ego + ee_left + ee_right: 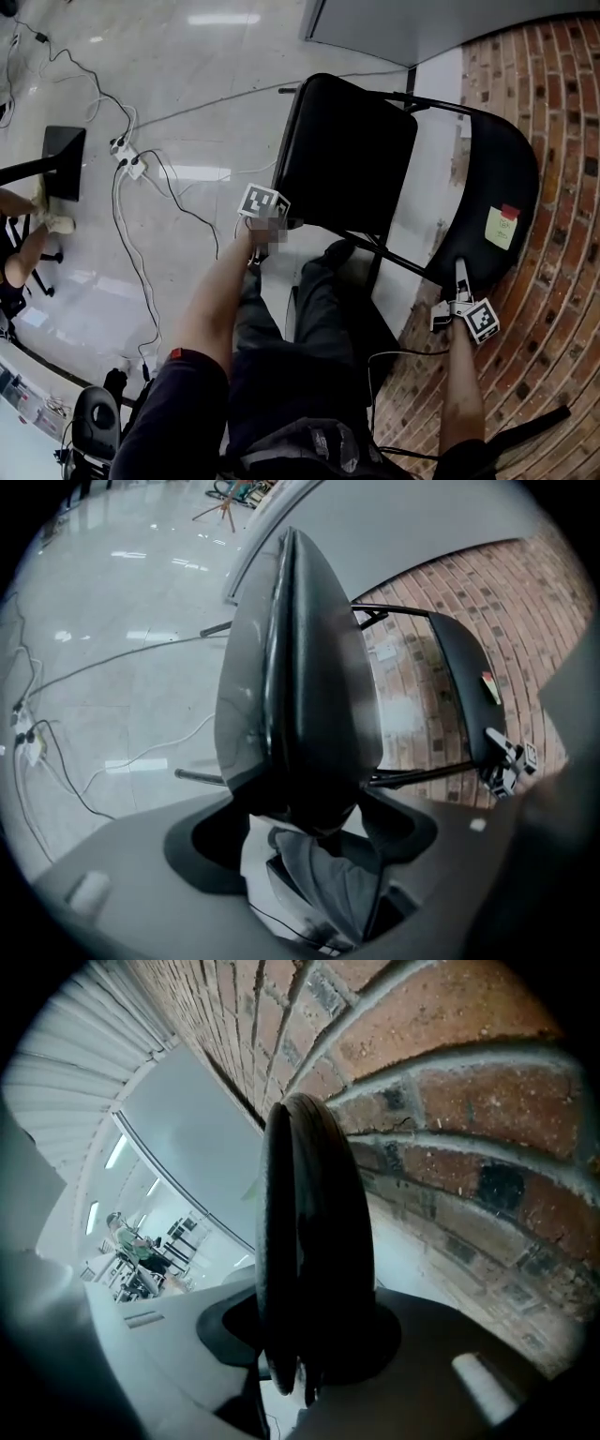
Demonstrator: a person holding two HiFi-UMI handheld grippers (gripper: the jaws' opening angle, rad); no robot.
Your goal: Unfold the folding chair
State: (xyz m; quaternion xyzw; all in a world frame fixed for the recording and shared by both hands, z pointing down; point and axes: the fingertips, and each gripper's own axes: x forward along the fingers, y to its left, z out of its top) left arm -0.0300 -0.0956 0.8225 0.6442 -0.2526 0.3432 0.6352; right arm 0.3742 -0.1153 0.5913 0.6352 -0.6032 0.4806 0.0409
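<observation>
The black folding chair stands half open by the brick wall, its seat [347, 159] tilted up and its curved backrest [497, 187] to the right. My left gripper [281, 225] is at the seat's near lower edge. In the left gripper view the seat [309, 696] runs edge-on between the wide-spread jaws of the left gripper [309, 822], with gaps at both sides. My right gripper [460, 274] is shut on the backrest's lower edge. That edge [305, 1241] fills the narrow gap of the right gripper [305, 1340] in the right gripper view.
A brick wall [553, 309] curves along the right. A power strip [128, 161] and cables [141, 272] lie on the glossy floor at left, near a black stand base [64, 159]. A seated person [19, 253] is at far left. A yellow note [502, 228] sticks on the backrest.
</observation>
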